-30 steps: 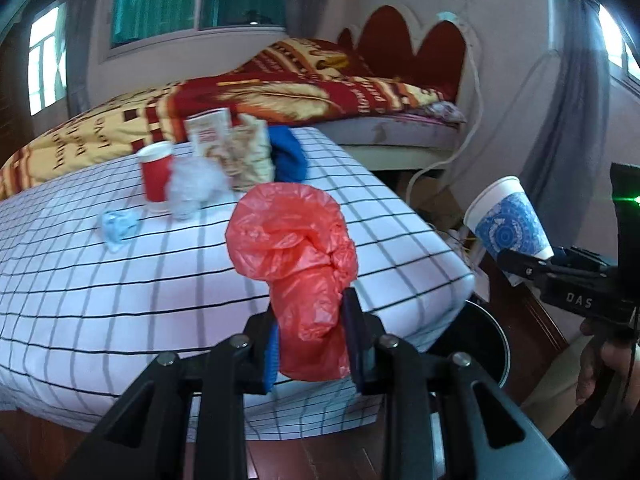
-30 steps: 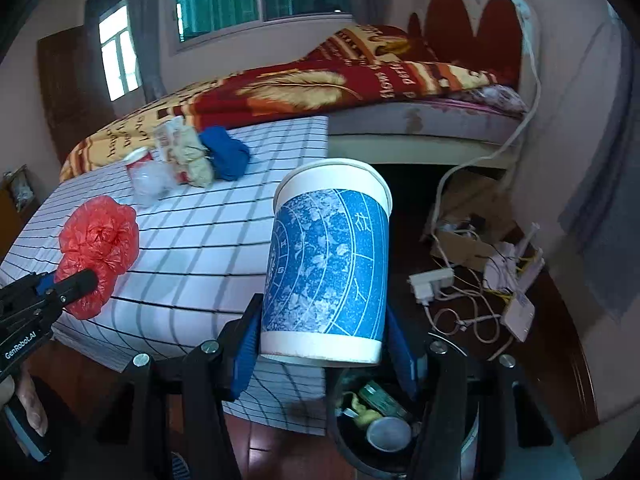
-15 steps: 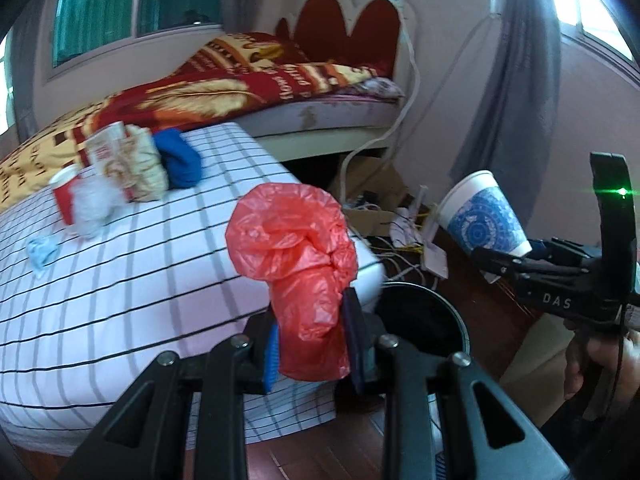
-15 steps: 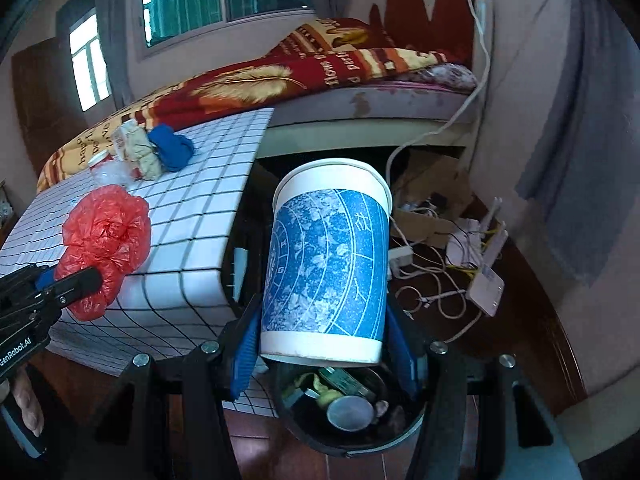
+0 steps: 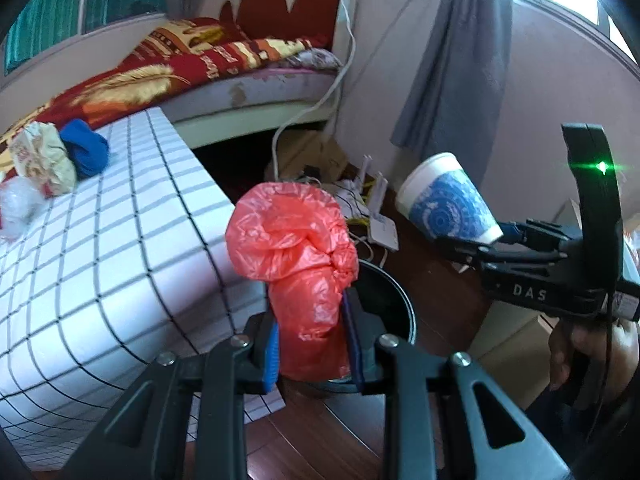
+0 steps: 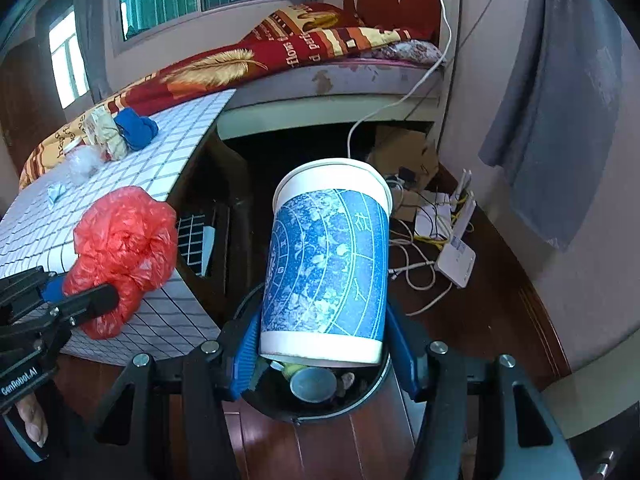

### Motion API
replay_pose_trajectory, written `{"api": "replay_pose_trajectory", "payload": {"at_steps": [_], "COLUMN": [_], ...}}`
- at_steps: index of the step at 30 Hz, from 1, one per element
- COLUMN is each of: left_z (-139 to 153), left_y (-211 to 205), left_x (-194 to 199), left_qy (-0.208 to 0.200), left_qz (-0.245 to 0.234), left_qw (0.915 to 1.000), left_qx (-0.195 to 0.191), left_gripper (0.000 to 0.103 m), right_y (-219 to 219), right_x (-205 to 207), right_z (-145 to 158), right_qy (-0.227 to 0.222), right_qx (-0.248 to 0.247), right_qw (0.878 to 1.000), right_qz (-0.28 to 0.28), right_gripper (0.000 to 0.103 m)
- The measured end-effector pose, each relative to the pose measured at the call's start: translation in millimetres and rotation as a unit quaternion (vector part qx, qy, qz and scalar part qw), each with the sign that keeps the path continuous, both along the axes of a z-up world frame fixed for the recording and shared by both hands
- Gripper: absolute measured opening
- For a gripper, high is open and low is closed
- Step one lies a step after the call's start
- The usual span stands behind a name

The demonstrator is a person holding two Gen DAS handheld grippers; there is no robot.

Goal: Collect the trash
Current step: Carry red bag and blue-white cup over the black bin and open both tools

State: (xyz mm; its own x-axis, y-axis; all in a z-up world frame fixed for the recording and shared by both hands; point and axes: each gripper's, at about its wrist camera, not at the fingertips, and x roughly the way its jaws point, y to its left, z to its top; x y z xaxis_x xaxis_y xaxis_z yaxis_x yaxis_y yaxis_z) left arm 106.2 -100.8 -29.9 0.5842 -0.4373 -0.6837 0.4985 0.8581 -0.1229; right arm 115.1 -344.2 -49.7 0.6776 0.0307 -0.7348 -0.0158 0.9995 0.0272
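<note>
Bed [image 6: 304,44]: far ahead of both grippers; soft patterned red and gold blanket over a mattress, scalloped headboard behind
Table [image 5: 100,240]: to the left of both grippers; rounded edge, draped in smooth white cloth with a black grid. Serves as the pickup surface; crumpled wrappers [image 5: 40,158], a blue wad [image 5: 86,152] and clear plastic [image 5: 16,208] lie on its far part, judged to be trash not yet collected
Trash bin [image 6: 360,390]: directly below and just ahead of the right gripper; round, black, rigid rim, already holding mixed scraps. In the left wrist view its rim [image 5: 400,300] shows just behind the red bag
Paper cup [image 6: 328,260]: tapered stiff paper, white rolled rim, blue printed band. Held by its base end, mouth pointing away from the camera, so that it can drop into the bin on release
Red plastic bag [image 5: 300,264]: thin, crinkled, glossy film bunched into a loose ball on a twisted neck. Gripped at the neck, where the film is compact enough to pinch
Right gripper [image 6: 324,344]: clamped on the paper cup, blue pads against both sides, poised above the bin opening
Left gripper [image 5: 312,340]: pinched narrowly on the bag's neck, beside the bin and near the table edge
Stage, judged: both items ready for release over the bin
</note>
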Motion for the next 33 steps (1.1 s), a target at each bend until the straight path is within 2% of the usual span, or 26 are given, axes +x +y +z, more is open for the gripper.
{"api": "replay_pose_trajectory", "payload": {"at_steps": [18,24,33], "left_z": [-65.8,-80.5,-112.4], "left_y": [-21.3,-25.6,-34.9], "left_x": [7.7,16.8,37.1], "left_qy": [0.078,0.087,0.126], "left_qz": [-0.018,-0.014,-0.007], "left_qw": [0.9967,0.996,0.9918], "left_qx": [0.018,0.018,0.022], "left_gripper": [0.028,0.028,0.028], "right_y": [-4.5,-1.4,11.3], "right_x": [0.4,8.2,24.6], "right_z": [-66.3,-93.8,-139.6], "right_qy": [0.07,0.095,0.142], "right_qx": [-0.002,-0.008,-0.023], "right_qw": [0.997,0.994,0.986], "right_qz": [0.03,0.045,0.079], "right_gripper": [0.059,0.059,0.059]}}
